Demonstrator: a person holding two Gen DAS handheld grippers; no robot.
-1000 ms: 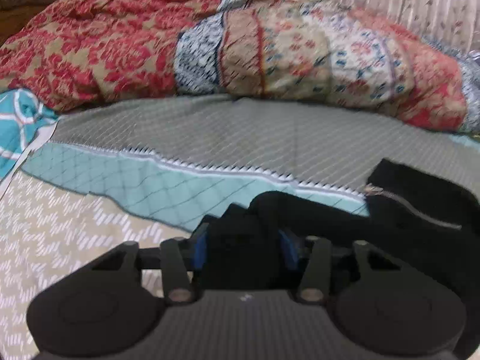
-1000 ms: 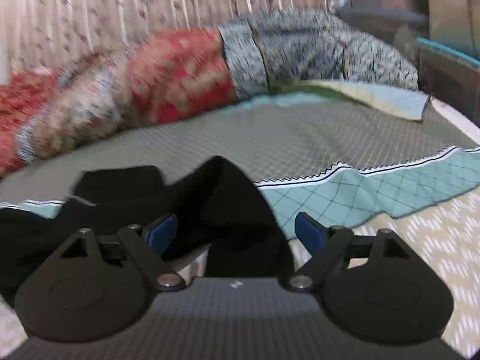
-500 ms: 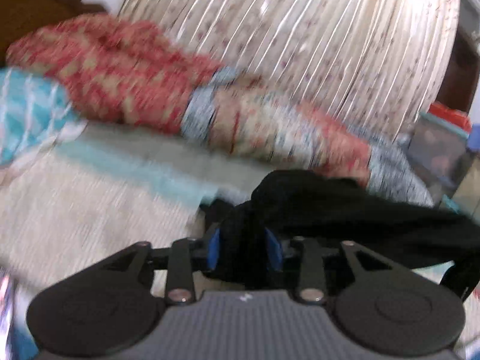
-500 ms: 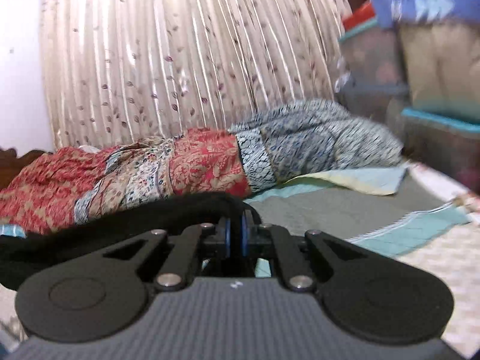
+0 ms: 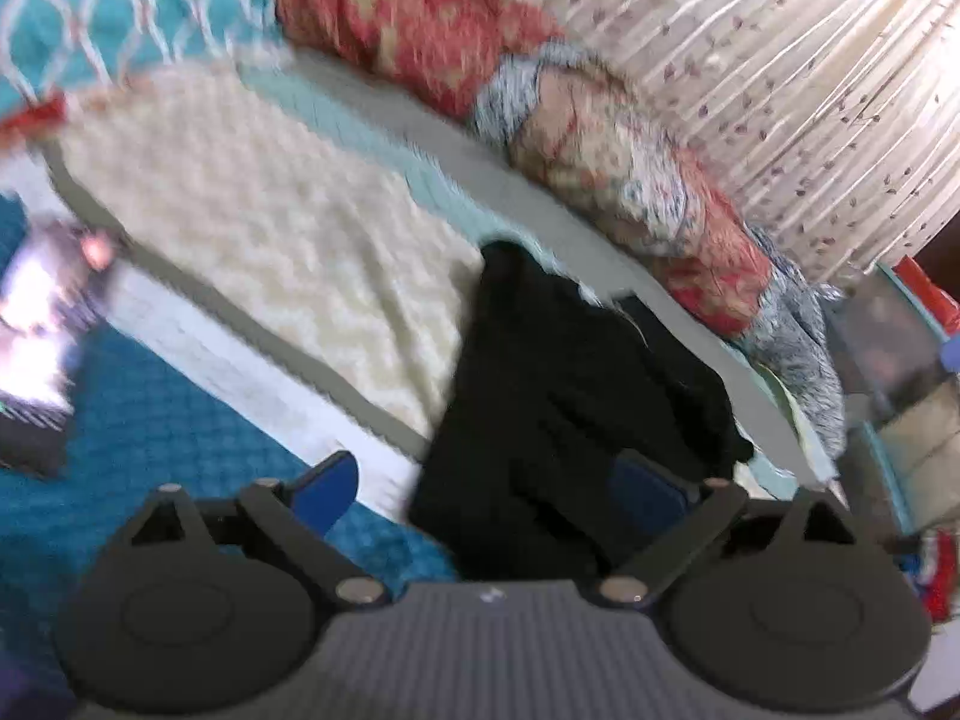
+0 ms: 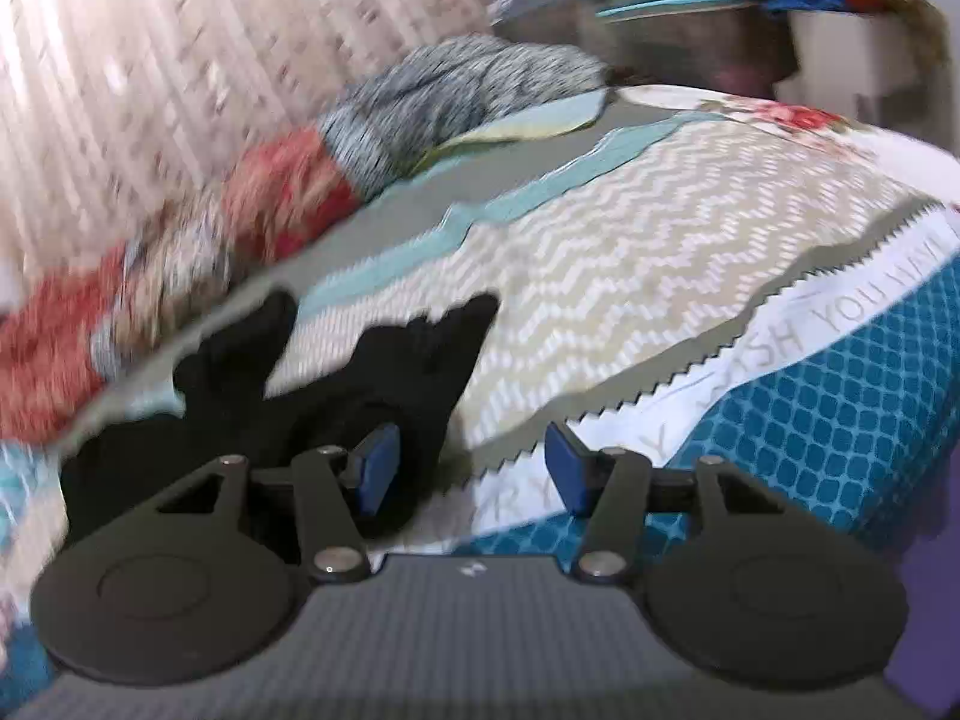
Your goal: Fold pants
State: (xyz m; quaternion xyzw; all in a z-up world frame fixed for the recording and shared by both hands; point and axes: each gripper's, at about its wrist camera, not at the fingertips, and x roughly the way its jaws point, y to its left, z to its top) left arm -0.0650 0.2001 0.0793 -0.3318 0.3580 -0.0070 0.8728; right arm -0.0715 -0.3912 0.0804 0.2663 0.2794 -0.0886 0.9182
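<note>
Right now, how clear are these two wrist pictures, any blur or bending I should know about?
Left wrist view: heavy motion smear over the patterned quilt and curtain; the black pants lack detail. Right wrist view: left side streaked, yet the bedspread lettering is readable. Both fisheyes bend the bed edge; each tool stays fairly sharp, jaws opening.

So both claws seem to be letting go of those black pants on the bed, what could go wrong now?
1. The black pants lie bunched near the bed's edge; they could slide off.
2. The left claw is opening with cloth between its pads; fabric may snag.
3. The right claw, also opening, leaves an uneven fold.
</note>
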